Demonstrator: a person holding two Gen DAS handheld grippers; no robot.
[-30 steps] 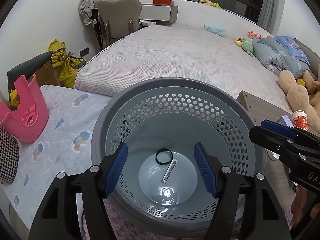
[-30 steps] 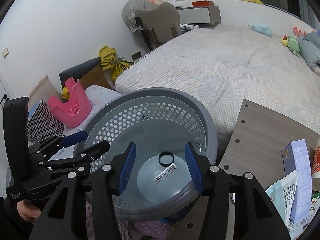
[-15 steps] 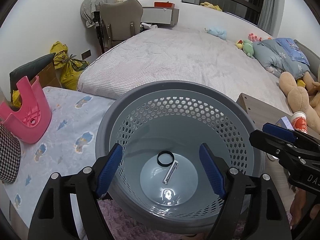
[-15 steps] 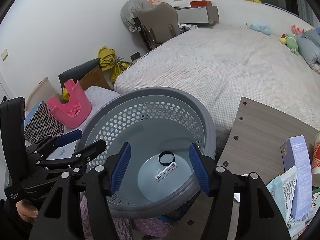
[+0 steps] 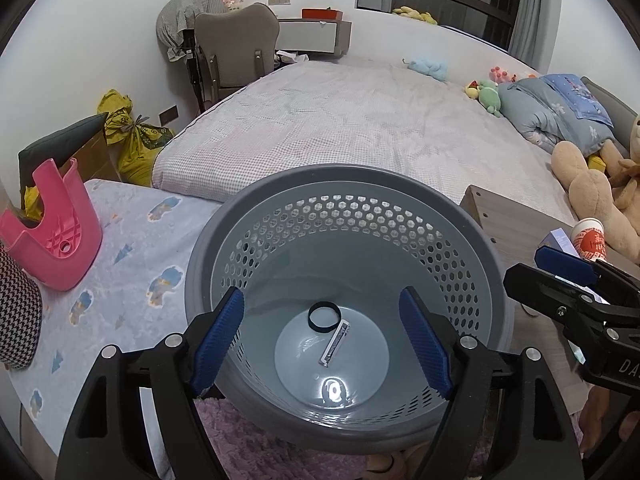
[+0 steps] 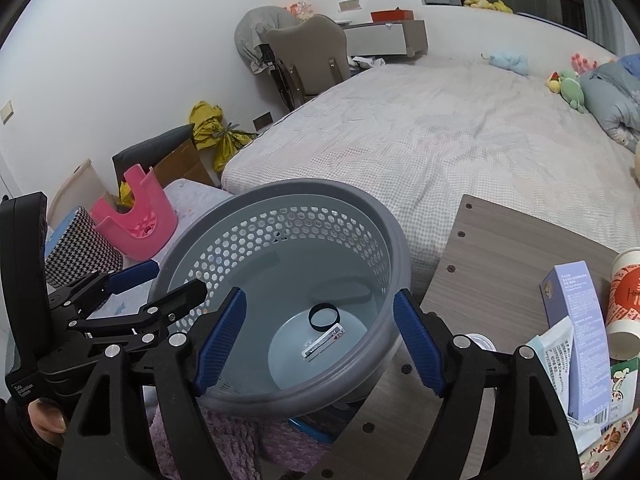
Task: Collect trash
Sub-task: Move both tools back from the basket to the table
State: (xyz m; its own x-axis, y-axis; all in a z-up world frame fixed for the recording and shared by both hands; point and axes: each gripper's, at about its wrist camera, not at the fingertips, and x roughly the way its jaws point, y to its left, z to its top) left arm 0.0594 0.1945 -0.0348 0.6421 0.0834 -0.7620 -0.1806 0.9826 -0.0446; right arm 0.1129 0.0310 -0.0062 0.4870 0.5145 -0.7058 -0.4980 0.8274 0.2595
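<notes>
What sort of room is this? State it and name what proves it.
A bedroom, most likely a child's or a family's. A large bed fills most of the view, stuffed toys and folded bedding lie along its far side, and a grey perforated bin stands beside it.

Each claw (image 5: 322,338) has black arms, silver screws and 2 ribbed blue pads (image 5: 218,334).

Bedroom: bed (image 5: 352,128), plush toys (image 5: 592,196)
</notes>
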